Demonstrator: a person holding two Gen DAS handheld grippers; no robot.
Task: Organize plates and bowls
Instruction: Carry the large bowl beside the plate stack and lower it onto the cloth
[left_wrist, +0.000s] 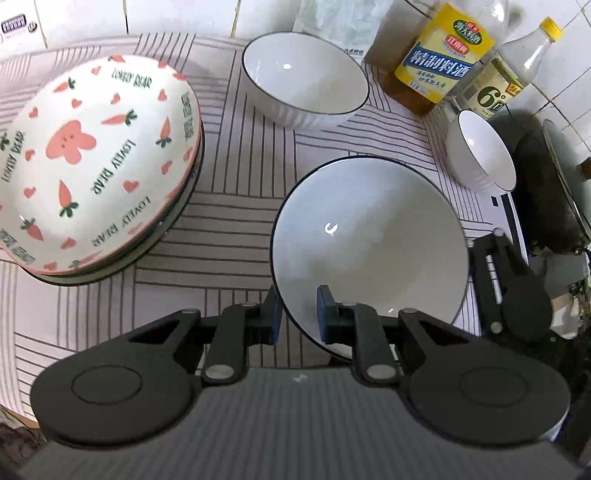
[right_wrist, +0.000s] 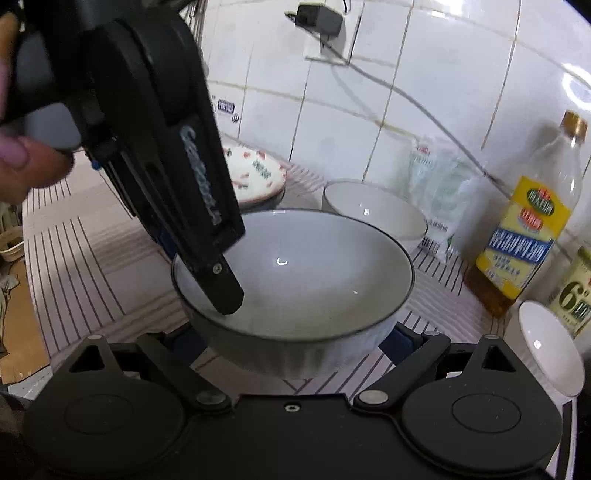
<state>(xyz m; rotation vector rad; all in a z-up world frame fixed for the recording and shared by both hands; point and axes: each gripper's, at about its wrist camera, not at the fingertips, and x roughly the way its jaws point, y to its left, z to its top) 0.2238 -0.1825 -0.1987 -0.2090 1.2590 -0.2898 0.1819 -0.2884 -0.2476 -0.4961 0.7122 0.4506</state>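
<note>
Covering the counter was a striped cloth (left_wrist: 229, 206), and the dishes sat spread out on it. Biggest was the plate stack (left_wrist: 92, 162) with carrots painted on it, off to the far side. At least two plates lay piled there, so I judged that part was done.

Next came the big bowl (left_wrist: 369, 243), white with a dark rim. The left gripper (left_wrist: 297, 314) pinched its near rim, one pad (left_wrist: 325, 312) inside the bowl and the other outside, squeezed tight on the wall. From the other side it looked lifted a bit off the cloth, but I could not be sure. The right gripper (right_wrist: 295, 343) was just beside the same bowl, fingers spread wide, one on each side of it. I could not tell if they touched it.

Behind it stood a middle bowl (left_wrist: 306, 81), alone near the tiled wall. A small bowl (left_wrist: 480, 151) stood alone too, close to the two bottles (left_wrist: 443, 55).

So the bowls were not stacked yet. I guessed the big one had to find its spot first, then the middle one could go inside it, and the small one last.
</note>
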